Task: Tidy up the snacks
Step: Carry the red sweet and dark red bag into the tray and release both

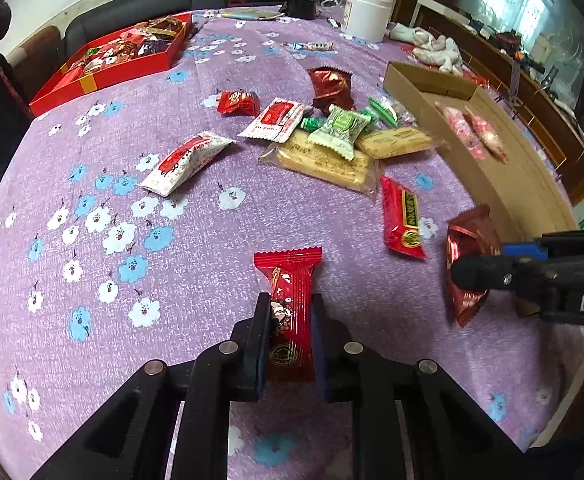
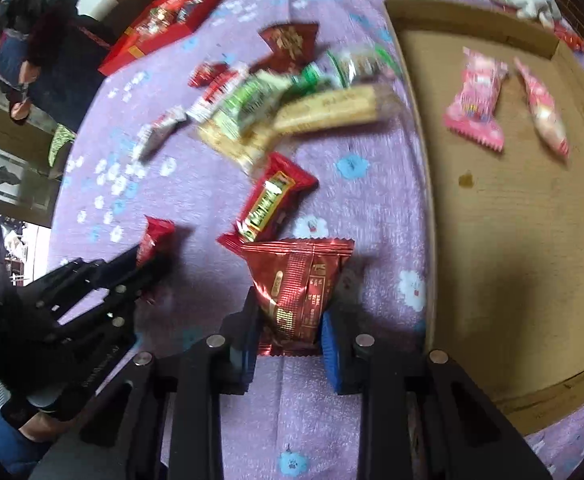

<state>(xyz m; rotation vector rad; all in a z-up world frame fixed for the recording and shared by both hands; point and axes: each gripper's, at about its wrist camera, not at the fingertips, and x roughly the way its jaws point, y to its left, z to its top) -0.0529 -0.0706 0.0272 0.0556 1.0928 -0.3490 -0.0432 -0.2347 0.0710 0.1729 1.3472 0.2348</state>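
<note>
Two grippers work over a purple flowered cloth (image 1: 212, 240), each clamped on one snack. The left gripper (image 1: 290, 332) pinches a narrow bright-red packet (image 1: 290, 300) with crimped ends, a cartoon figure and a gold seal; it lies flat on the cloth between the closed pads. The right gripper (image 2: 292, 332) squeezes a wider, shiny dark-red foil pouch (image 2: 297, 284) with gold print, its lower end between the blue pads; whether it is off the cloth cannot be told. Loose on the cloth between them lies one red bar (image 1: 401, 218) with a gold-green label. Farther off sits a pile: two white-and-red sachets (image 1: 188, 162), two clear-wrapped pale biscuit packs (image 1: 323, 162), one pale-green packet (image 1: 339, 130), another dark-red pouch (image 1: 331, 88) and one small red sweet (image 1: 238, 103). Two containers stand at the sides: a cardboard tray (image 2: 511, 220) holding two pink packets (image 2: 477, 100), and a red box (image 1: 104, 76) filled with mixed wrapped sweets, too many and too small to count.
</note>
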